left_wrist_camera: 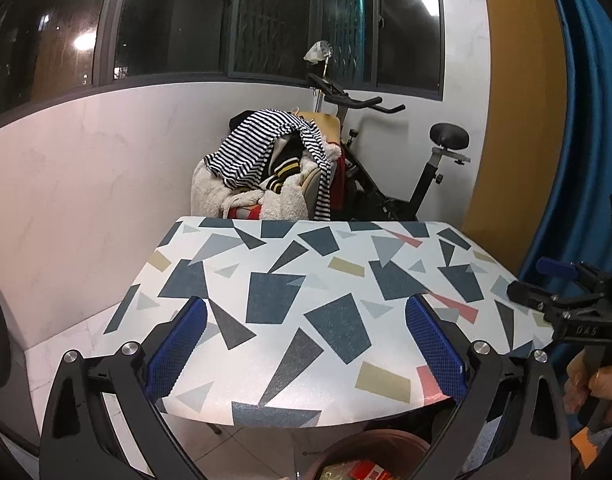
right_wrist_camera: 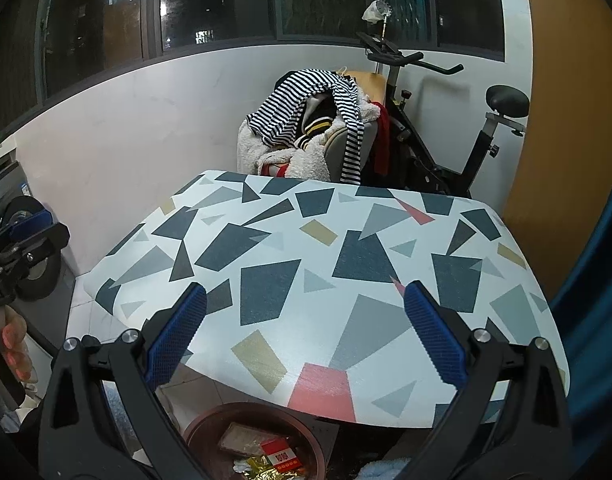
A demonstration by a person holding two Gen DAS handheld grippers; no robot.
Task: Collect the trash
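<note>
Ahead of the gripper stood a small worktop (left_wrist_camera: pixel 266 280) covered in a white cloth patterned with dark blue, grey, tan and pink angular shapes. Beyond its far edge sat a chair (left_wrist_camera: pixel 326 128) piled with clothes, a striped top (left_wrist_camera: pixel 258 144) draped over the heap and a white fleecy garment (left_wrist_camera: pixel 214 192) hanging beneath. Just to the right of the pile stood a black exercise bike (left_wrist_camera: pixel 406 184), its saddle (left_wrist_camera: pixel 449 135) raised. Dark windows (left_wrist_camera: pixel 166 20) ran along the white wall (left_wrist_camera: pixel 86 180) behind. A blue curtain (left_wrist_camera: pixel 586 120) hung far right, beside an ochre wall panel (left_wrist_camera: pixel 514 100).
</note>
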